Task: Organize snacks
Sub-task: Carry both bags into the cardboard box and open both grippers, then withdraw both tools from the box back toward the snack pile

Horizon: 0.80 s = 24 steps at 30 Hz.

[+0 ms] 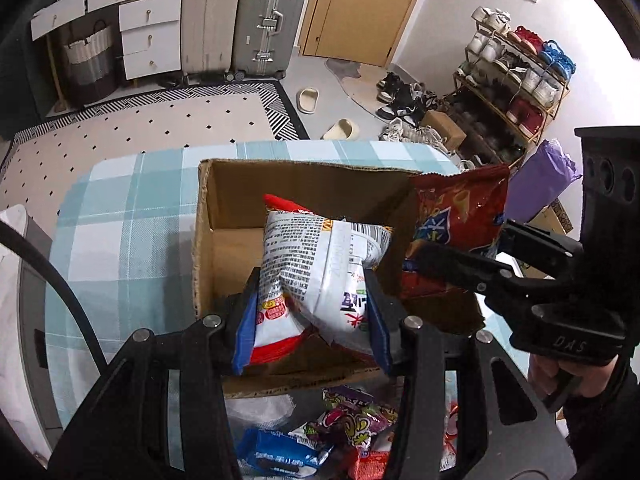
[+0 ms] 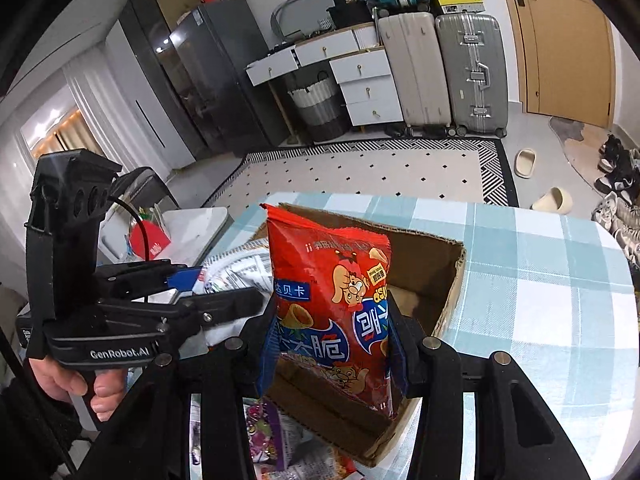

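An open cardboard box [image 1: 236,204] [image 2: 444,276] stands on the table with the blue checked cloth. My left gripper [image 1: 312,320] is shut on a white and red snack bag [image 1: 316,264], which hangs over the inside of the box. My right gripper [image 2: 332,344] is shut on a red snack bag [image 2: 332,300] and holds it upright over the box's near wall. In the left wrist view, the red bag [image 1: 460,216] shows at the box's right side, with the right gripper [image 1: 456,260] on it. The right wrist view shows the left gripper [image 2: 188,284] at the left, gripping the white bag [image 2: 240,268].
More loose snack packets [image 1: 344,432] [image 2: 264,432] lie on the cloth [image 1: 128,216] in front of the box. A person's hands [image 2: 72,384] hold both grippers' handles. Beyond the table are a patterned rug, suitcases [image 2: 468,72], white drawers and a shoe rack [image 1: 516,84].
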Tool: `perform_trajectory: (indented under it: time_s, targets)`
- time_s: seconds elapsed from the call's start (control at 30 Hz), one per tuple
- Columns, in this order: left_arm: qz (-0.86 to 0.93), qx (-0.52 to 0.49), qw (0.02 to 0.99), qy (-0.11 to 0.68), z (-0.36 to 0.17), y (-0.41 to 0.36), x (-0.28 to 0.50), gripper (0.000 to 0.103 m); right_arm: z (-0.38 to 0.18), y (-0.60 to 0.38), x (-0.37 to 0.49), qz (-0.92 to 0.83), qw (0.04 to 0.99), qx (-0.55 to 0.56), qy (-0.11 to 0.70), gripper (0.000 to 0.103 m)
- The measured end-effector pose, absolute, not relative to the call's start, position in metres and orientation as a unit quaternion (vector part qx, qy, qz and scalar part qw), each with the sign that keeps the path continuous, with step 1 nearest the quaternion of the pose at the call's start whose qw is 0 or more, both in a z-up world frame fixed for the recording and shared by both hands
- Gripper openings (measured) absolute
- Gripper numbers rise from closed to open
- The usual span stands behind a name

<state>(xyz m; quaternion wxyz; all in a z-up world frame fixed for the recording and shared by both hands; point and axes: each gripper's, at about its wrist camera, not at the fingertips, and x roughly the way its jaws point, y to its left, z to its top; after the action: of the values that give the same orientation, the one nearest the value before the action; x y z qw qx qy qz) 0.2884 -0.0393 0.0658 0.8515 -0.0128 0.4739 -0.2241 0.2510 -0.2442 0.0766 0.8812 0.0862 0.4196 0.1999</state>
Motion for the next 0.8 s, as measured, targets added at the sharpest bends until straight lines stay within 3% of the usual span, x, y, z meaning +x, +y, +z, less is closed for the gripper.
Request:
perform_trajectory:
  time_s: [0.43,0.53,0.6,0.8]
  targets:
    - [-0.197,-0.014,0.854,0.482,0.041,-0.055,0.289,0.046,0.051,-0.235,0.257,0.188,0.877,0.059,0.439,0.048]
    - [-0.189,-0.014,0.861,0.472,0.048,-0.049,0.276,0.056,0.055,-0.236,0.254,0.184,0.881,0.062,0.432,0.051]
    - [-0.171,-0.011,0.876,0.451,0.058,-0.044,0.264,0.068,0.060,-0.238,0.250,0.179,0.886,0.060,0.424,0.055]
    - [-0.149,-0.002,0.909,0.389,0.094,-0.030,0.217,0.079,0.088,-0.245,0.222,0.174,0.901,0.064,0.391,0.060]
